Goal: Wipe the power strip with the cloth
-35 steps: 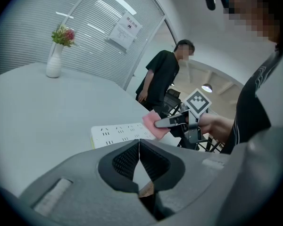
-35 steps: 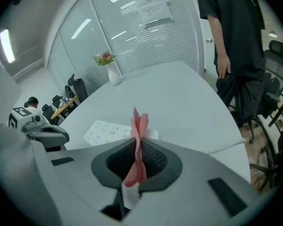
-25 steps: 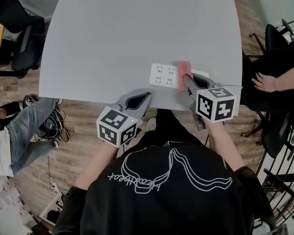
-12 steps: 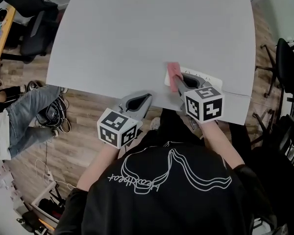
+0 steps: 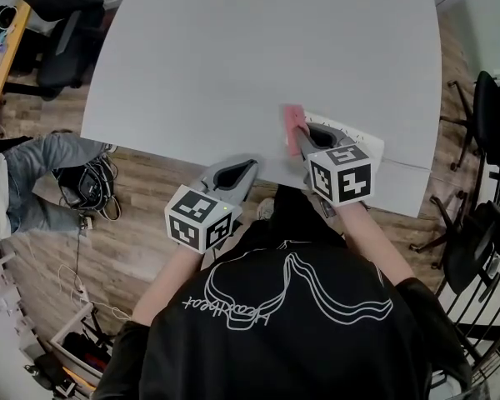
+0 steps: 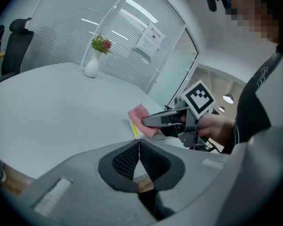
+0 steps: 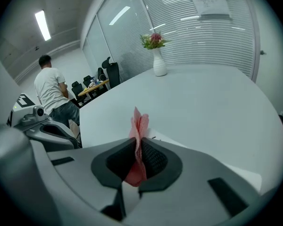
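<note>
Two grippers, head view: both sit low in the frame by the desk's (image 5: pixel 258 57) near edge. The left gripper (image 5: pixel 247 170) is at the rim and the right gripper (image 5: pixel 300 140) is further in over the top.
Power strip, head view: the white power strip (image 5: pixel 360 137) lies flat close to the near edge. Its long axis slants from upper left to lower right, and its left part is covered by the right gripper.
Cloth, head view: the pink cloth (image 5: pixel 293 126) is a narrow fold at the right gripper's tip, over the strip's left end.
Arms, head view: both forearms are bent and reach forward from a black shirt, the right one further out.
Left gripper, left gripper view: the jaws are pressed together with nothing between them.
Right hand, left gripper view: the hand (image 6: pixel 218 128) holds its gripper level, and the cloth rests on the strip's end.
Vase, left gripper view: a white vase of flowers (image 6: pixel 92 66) stands far across the desk.
Right gripper, right gripper view: the jaws are clamped on the cloth, which stands up as a thin upright fold. The strip's white edge lies just beyond it.
Background, right gripper view: a person in a white shirt (image 7: pixel 49 91) stands at the left.
</note>
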A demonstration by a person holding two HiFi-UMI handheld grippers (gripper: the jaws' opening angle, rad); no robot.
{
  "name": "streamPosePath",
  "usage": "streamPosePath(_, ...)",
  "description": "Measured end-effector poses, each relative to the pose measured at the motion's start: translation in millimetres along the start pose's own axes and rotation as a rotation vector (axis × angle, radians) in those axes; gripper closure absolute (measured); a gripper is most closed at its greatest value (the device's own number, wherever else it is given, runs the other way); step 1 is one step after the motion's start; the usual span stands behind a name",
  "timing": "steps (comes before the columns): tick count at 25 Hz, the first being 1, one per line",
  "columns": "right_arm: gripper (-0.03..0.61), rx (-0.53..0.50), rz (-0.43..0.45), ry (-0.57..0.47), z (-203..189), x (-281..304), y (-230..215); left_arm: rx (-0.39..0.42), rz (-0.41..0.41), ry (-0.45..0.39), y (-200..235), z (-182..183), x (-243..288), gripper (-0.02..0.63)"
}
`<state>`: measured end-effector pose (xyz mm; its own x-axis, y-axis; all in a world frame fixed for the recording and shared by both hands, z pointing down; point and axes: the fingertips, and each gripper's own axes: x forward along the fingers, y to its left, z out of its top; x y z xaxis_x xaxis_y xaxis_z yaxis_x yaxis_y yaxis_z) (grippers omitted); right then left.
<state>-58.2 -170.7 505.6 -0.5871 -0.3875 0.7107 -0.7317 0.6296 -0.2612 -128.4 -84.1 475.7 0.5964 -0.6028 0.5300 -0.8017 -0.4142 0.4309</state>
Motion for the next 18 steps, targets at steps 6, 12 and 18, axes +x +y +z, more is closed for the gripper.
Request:
streamPosePath(6, 0.541, -0.002, -0.012, 0.012, -1, 1, -2, 0.005, -0.008, 0.0, 0, 2, 3, 0.6)
streamPosePath(12, 0.541, 0.003, -0.034, 0.015, -4, -5, -10, 0.014, -0.022, 0.005, -5, 4, 6, 0.6)
streamPosePath(18, 0.54, 0.021, -0.063, 0.011, -9, -12, -21, 0.027, -0.039, 0.014, -8, 3, 9, 0.6)
